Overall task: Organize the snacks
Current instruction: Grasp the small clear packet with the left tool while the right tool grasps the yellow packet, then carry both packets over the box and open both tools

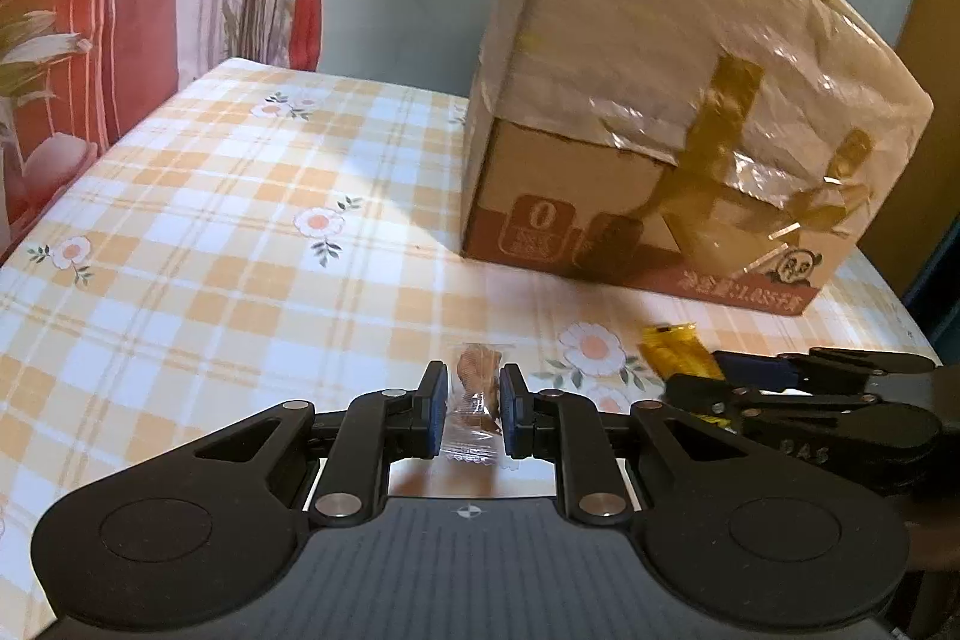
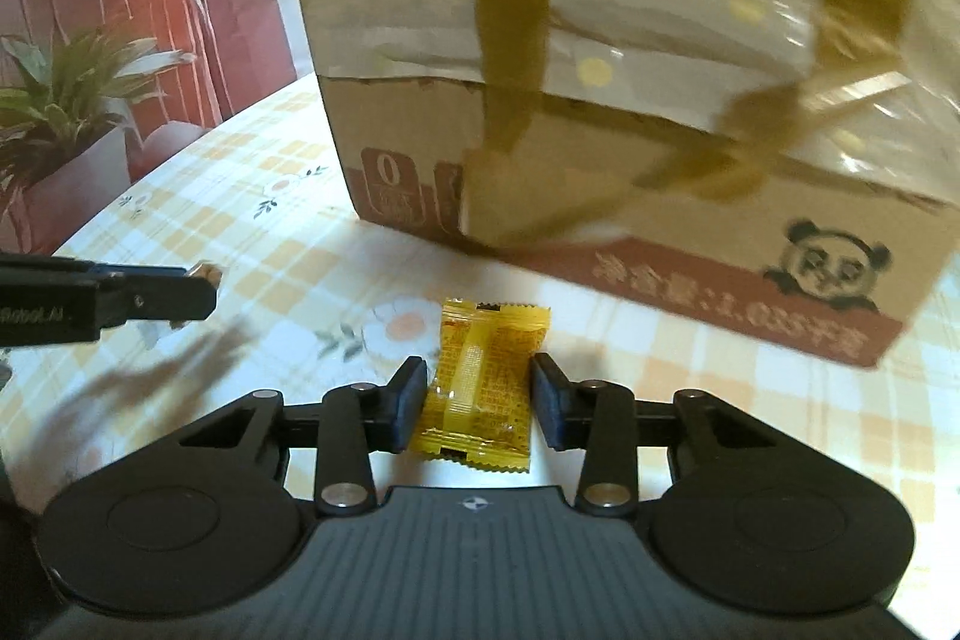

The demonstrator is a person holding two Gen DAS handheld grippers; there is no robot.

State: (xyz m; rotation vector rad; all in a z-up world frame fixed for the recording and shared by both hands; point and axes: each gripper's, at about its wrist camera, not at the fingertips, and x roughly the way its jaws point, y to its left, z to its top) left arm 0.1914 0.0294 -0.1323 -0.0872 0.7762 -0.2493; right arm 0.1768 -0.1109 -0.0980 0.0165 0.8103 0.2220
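On the checked yellow-and-white tablecloth (image 1: 198, 232) with its printed daisies stands a cardboard box (image 1: 672, 112), its upper part wrapped in crinkled clear plastic and crossed with strips of brown tape. Along the box's red lower band runs a line of Chinese characters with the figures "1.035", beside a drawn panda face at the corner and a framed "0" badge near the opposite end. Just in front of the box, the left gripper (image 1: 474, 403) has its blue-padded jaws set close on either side of a clear-wrapped brown snack (image 1: 477, 400), touching or nearly touching the wrapper, which lies on the cloth. Beside it, the right gripper (image 2: 478, 403) stands with its jaws apart around a yellow snack packet (image 2: 483, 388), a slight gap showing at each side; the packet lies flat on the cloth and carries small red print too fine to read. Seen from the right wrist, the left gripper's side bears lettering ending in "AI".
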